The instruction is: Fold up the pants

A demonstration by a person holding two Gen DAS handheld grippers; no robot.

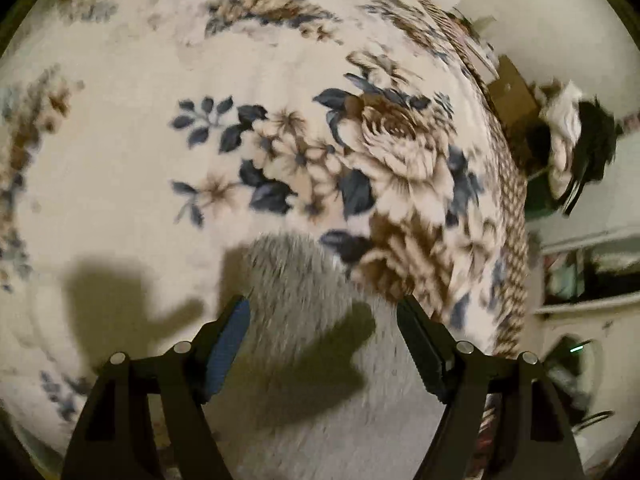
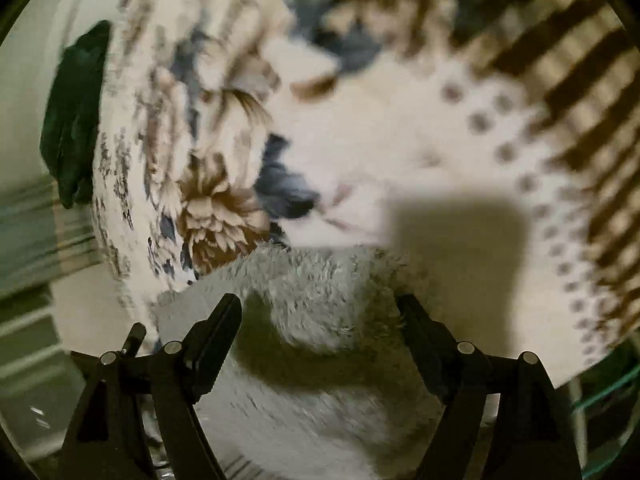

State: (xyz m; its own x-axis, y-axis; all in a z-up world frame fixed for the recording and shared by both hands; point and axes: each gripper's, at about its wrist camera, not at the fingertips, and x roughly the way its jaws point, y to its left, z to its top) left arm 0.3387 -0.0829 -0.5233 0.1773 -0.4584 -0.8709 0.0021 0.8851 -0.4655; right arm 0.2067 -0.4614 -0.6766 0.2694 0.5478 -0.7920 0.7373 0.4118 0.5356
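Note:
The pants are grey and fuzzy (image 1: pixel 304 280) and lie on a cream floral blanket (image 1: pixel 120 160). In the left wrist view their rounded end reaches just past my left gripper (image 1: pixel 324 308), which is open above them, jaws wide apart with fabric between and below. In the right wrist view the grey pants (image 2: pixel 312 292) show a folded, bunched edge between the fingers of my right gripper (image 2: pixel 318 308), which is also open and holds nothing. Both views are motion-blurred.
The blanket (image 2: pixel 400 128) covers a bed with a brown patterned border (image 1: pixel 508 184). Beyond the bed's right edge are a cardboard box (image 1: pixel 512 92), a pile of white and black clothes (image 1: pixel 572 136) and shelves (image 1: pixel 592 272). A dark green item (image 2: pixel 76 112) hangs at the bed's edge.

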